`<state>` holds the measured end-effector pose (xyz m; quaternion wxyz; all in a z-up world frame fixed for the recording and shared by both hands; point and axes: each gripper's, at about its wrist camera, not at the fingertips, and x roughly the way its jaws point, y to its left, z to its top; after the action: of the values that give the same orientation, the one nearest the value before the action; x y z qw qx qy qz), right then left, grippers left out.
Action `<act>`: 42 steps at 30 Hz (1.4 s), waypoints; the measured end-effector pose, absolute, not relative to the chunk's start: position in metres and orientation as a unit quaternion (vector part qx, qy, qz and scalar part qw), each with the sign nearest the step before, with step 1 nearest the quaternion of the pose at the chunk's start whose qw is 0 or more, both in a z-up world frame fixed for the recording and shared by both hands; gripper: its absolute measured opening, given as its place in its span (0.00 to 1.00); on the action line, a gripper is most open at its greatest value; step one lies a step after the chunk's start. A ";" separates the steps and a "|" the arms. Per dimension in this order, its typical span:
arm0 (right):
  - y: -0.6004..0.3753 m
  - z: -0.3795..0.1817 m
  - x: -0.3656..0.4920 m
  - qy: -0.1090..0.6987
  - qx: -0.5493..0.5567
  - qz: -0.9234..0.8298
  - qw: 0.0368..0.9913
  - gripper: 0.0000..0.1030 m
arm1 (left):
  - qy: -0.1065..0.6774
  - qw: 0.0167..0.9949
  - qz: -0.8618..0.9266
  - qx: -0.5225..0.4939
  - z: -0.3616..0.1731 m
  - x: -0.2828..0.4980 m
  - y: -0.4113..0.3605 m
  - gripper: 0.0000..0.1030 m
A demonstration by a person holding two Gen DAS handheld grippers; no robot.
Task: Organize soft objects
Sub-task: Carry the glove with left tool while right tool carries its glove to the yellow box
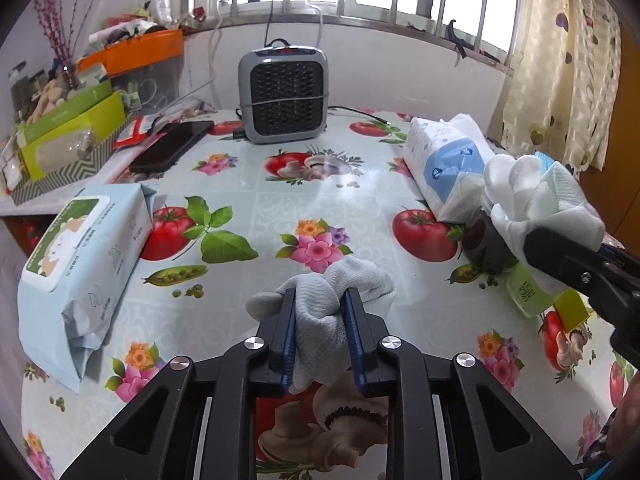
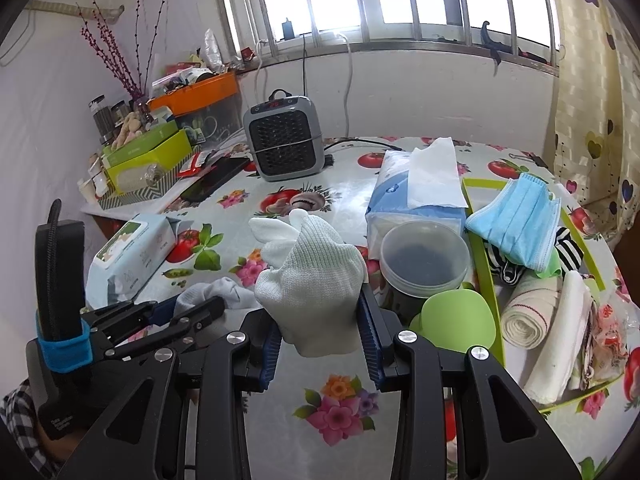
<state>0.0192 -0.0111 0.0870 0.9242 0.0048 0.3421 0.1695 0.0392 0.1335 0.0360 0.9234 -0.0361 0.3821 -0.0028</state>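
A grey sock (image 1: 320, 308) is pinched between the blue pads of the left claw (image 1: 320, 300), bunched up just over the counter (image 1: 256, 208), whose cloth is printed with tomatoes and flowers; a white knit glove (image 2: 312, 280) is gripped by the right claw (image 2: 320, 322), its fingers pointing up and away from the camera; the two claws are held side by side, the left one seen at the lower left of the right wrist view. A green tray (image 2: 486, 264) lies to the right of the glove, and in it are kept a blue mask (image 2: 516, 220), a striped cloth (image 2: 568, 248), a rolled bandage (image 2: 528, 312) and a folded white cloth (image 2: 560, 340); a jar (image 2: 424, 260) with a clear lid and a green lid (image 2: 456, 320) are set just left of the tray; a tissue pack (image 2: 404, 188) is placed behind the jar, a wipes pack (image 1: 84, 256) well to the left, and a grey heater (image 1: 284, 96) at the back near the wall.
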 end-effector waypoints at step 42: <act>-0.126 0.129 -0.002 0.289 0.026 0.062 0.955 0.35 | 0.286 0.947 -0.149 0.006 0.125 0.041 0.003 0.19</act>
<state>-0.0016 -0.1262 0.1288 0.9551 0.0264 0.2885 0.0623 0.0413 0.0030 0.1249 0.9467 0.0065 0.2857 -0.1485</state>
